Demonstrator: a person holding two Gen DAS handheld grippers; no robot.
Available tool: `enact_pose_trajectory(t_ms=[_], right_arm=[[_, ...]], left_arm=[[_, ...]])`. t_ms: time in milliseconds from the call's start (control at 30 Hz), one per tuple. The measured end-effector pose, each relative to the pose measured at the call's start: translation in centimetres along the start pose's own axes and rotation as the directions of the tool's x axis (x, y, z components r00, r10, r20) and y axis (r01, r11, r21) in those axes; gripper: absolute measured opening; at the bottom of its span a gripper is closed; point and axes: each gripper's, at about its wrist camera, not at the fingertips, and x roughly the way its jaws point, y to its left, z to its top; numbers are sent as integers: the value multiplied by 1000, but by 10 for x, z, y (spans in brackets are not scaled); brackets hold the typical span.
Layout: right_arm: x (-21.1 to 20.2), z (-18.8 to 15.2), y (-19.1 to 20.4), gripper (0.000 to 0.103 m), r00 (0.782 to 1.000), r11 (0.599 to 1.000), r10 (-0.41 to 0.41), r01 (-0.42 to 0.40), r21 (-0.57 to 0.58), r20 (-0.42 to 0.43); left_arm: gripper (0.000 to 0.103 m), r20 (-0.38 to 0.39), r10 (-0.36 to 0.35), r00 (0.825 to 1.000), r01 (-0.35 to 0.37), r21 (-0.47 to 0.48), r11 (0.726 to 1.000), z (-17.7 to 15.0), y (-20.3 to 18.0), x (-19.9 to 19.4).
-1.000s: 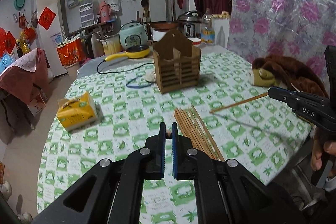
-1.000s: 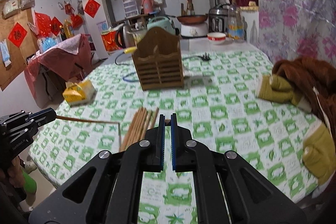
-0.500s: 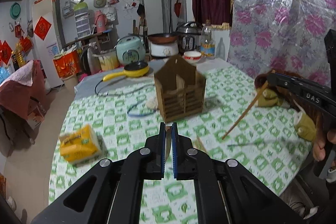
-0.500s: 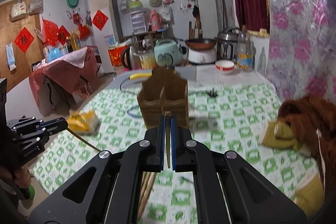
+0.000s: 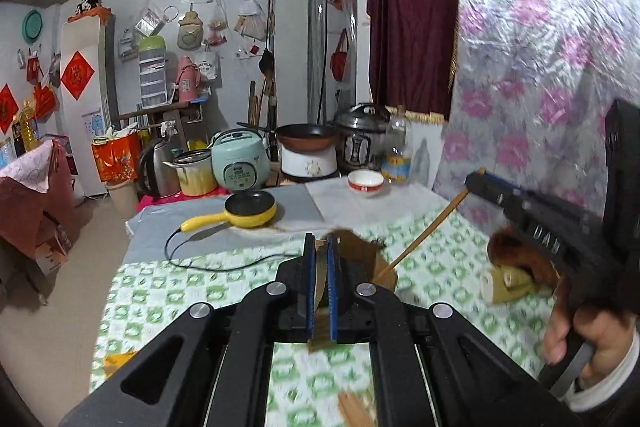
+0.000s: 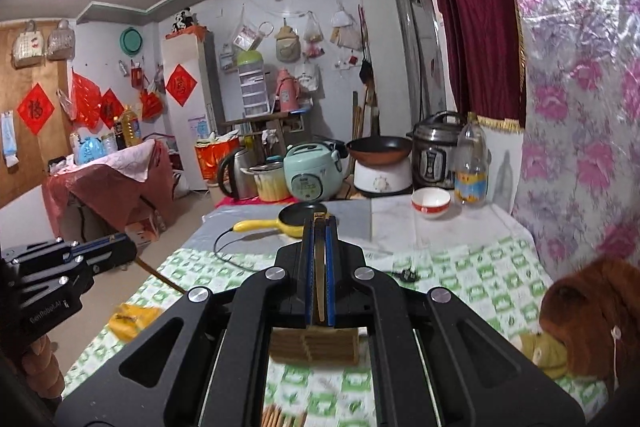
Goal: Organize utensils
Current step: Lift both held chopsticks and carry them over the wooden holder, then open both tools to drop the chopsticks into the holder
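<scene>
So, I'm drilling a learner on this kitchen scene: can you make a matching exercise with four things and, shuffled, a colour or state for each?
Things:
1. small pan
2. bowl
3. rice cooker
4. chopstick

Colour or state:
A. pale green
B. held up, slanting
C. yellow
D. white with a red band

Pairs: 1-C, 2-D, 3-A, 4-B

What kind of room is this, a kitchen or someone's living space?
Most likely a lived-in home kitchen and dining room in one. Cooking appliances crowd the far end, a mint rice cooker and a pressure cooker among them, beside a table under a green checked cloth, and red paper decorations hang on the walls.
</scene>
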Motion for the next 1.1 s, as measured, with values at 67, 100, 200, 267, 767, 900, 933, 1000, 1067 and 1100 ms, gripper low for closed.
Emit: enact_pose_trajectory(t_ms=[67, 100, 200, 267, 767, 900, 933, 1000, 1067, 1100], right_arm=[[15, -1, 1, 6, 1000, 1000, -13, 13, -15, -10], [20, -2, 0, 6, 1000, 1000, -14, 14, -16, -16], [40, -10, -3, 6, 998, 1000, -13, 13, -6, -56], [48, -18, -6, 6, 997, 1000, -17, 17, -2, -76], [5, -69, -37, 46, 990, 994, -6, 22, 112, -139], [-30, -102, -37, 59, 985, 994, -61, 74, 75, -161], [-39, -119, -35, 61, 979, 995, -74, 86, 56, -189], [-45, -143, -32, 61, 968, 995, -89, 97, 24, -234], [-50, -174, -26, 61, 949, 993, -121, 120, -24, -291], [-51, -186, -25, 61, 940, 992, -129, 125, -33, -315]], left_arm=[[6, -8, 0, 1000, -1, -26, 1000, 5, 3, 20], [6, -9, 2, 1000, -2, -33, 999, 6, 4, 27], [6, -29, 14, 999, -16, -55, 998, 5, 5, 52], [6, -41, 27, 999, -30, -65, 997, 0, 7, 66], [48, -138, 32, 990, -41, -66, 997, -62, 6, 46], [63, -148, 85, 985, -93, -47, 995, -99, 3, 10], [65, -161, 90, 983, -99, -50, 994, -112, 3, 3], [68, -197, 90, 976, -104, -59, 993, -134, 3, -6], [68, -248, 88, 965, -111, -79, 991, -159, 4, -11], [68, -277, 86, 957, -115, -89, 989, -173, 4, -12]])
